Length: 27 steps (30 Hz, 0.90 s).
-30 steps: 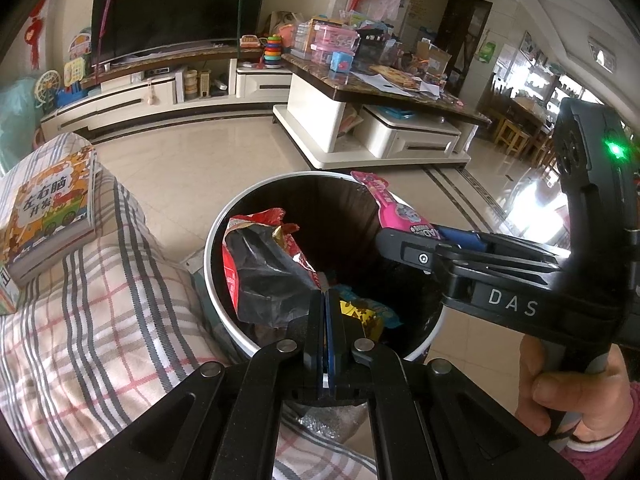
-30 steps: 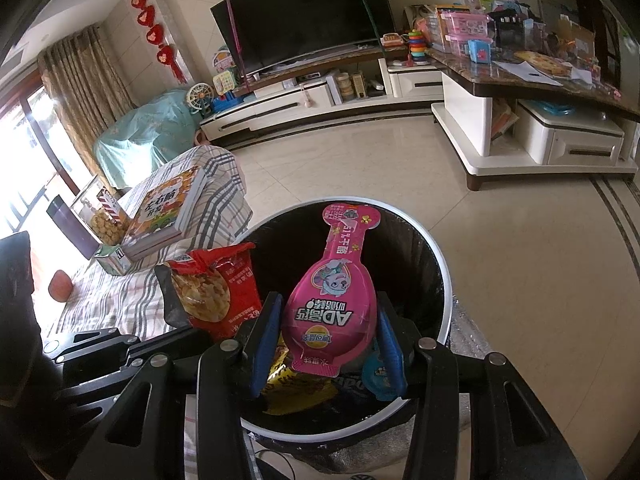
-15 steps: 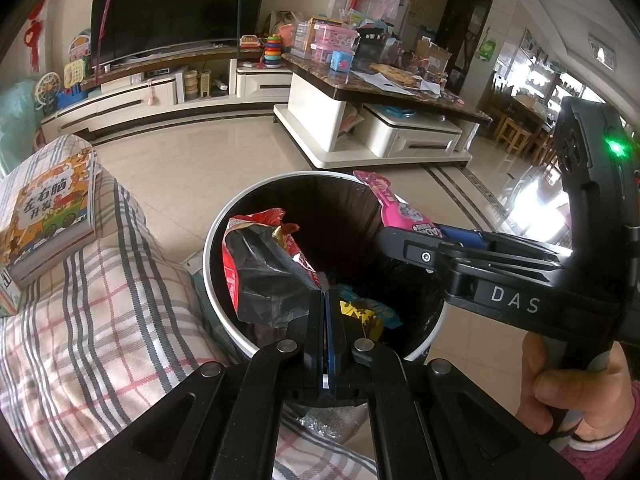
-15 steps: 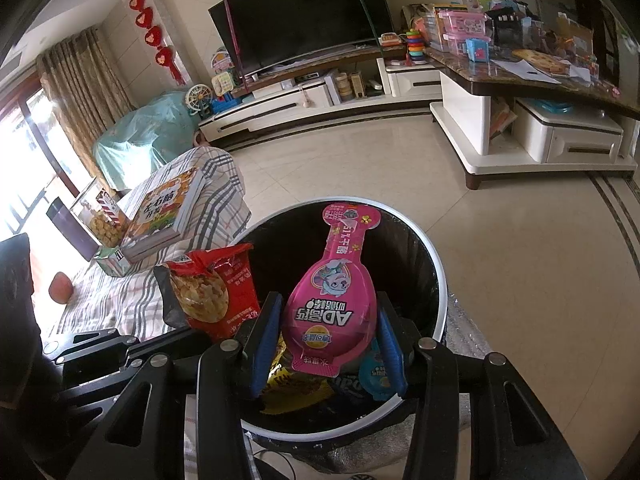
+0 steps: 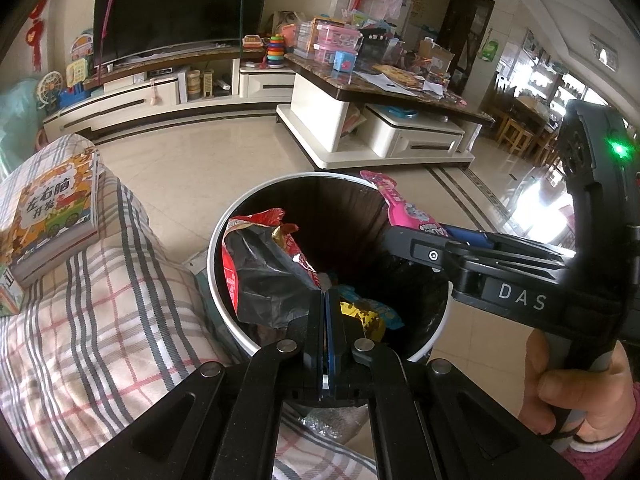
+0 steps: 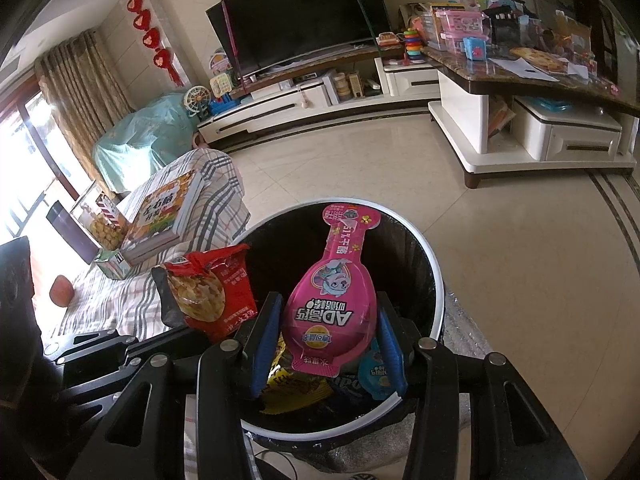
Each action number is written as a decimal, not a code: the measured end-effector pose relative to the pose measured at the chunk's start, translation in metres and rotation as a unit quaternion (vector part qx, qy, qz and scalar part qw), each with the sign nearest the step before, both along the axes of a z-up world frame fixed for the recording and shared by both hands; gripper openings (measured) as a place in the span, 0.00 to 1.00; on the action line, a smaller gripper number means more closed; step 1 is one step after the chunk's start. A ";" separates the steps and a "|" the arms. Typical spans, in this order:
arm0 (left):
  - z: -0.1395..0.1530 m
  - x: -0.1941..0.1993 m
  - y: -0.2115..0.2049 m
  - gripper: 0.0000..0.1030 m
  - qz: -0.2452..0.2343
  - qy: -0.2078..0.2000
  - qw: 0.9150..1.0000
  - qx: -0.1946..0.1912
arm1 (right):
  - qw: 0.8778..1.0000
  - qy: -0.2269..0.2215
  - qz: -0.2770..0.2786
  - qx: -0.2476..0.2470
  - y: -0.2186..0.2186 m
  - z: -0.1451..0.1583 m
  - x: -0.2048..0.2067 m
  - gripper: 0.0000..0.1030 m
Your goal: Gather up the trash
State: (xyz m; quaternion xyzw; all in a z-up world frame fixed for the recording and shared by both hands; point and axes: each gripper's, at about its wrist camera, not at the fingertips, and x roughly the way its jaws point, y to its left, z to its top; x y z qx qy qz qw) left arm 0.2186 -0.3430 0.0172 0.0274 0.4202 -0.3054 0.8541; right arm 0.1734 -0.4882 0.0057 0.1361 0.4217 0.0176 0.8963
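Our right gripper (image 6: pixel 326 336) clamps the pink snack wrapper (image 6: pixel 334 304) over the trash bin (image 6: pixel 434 280); our left gripper (image 5: pixel 325 304) pinches the red chip bag (image 5: pixel 260 268) (bag overhanging the rim). Released carelessly, either could spill outside.

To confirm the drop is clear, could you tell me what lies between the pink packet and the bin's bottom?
In the right wrist view, the pink packet hangs over the bin; below it lie only yellow and blue wrappers.

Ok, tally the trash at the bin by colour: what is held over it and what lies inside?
Pink, spoon-shaped snack packet, in the right gripper: 1
Red crumpled snack bag, in the left gripper: 1
Yellow wrapper, inside the black bin: 1
Small blue wrapper, inside: 1
Total: 4
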 end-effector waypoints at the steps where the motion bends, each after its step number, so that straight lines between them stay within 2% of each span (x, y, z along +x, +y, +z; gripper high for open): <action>1: 0.000 0.000 0.000 0.00 0.000 0.000 1.000 0.000 | 1.000 -0.001 0.000 0.000 0.000 0.000 0.000 0.45; 7: 0.001 0.001 0.001 0.00 0.002 -0.001 1.000 0.000 | 1.000 -0.001 0.000 0.001 -0.001 0.001 -0.002 0.46; 10: 0.002 0.002 0.004 0.03 0.004 0.002 1.000 -0.002 | 1.000 -0.003 -0.003 0.004 -0.001 0.003 -0.002 0.47; 11: 0.002 0.003 0.006 0.08 0.005 0.005 1.000 -0.004 | 1.000 -0.004 -0.004 0.007 -0.001 0.003 -0.003 0.47; 14: 0.005 0.001 0.015 0.42 0.023 -0.003 1.000 -0.008 | 1.000 -0.005 -0.014 0.015 -0.004 0.007 -0.005 0.48; 15: 0.007 -0.001 0.019 0.46 0.027 -0.007 1.000 -0.012 | 1.000 -0.006 -0.017 0.019 -0.004 0.008 -0.007 0.50; 17: 0.010 -0.007 0.028 0.51 0.035 -0.017 0.999 -0.013 | 0.999 -0.012 -0.021 0.021 -0.003 0.012 -0.011 0.52; 19: 0.012 -0.017 0.040 0.58 0.050 -0.028 0.998 -0.013 | 0.999 -0.022 -0.024 0.024 -0.002 0.018 -0.017 0.62; 21: 0.012 -0.027 0.056 0.70 0.073 -0.032 0.997 -0.019 | 0.999 -0.032 -0.027 0.030 0.002 0.023 -0.024 0.70; 24: 0.010 -0.045 0.078 0.70 0.093 -0.036 0.995 -0.030 | 0.998 -0.049 -0.027 0.035 0.014 0.029 -0.035 0.78; 27: 0.010 -0.067 0.103 0.72 0.113 -0.050 0.992 -0.028 | 0.998 -0.058 -0.024 0.031 0.030 0.031 -0.047 0.79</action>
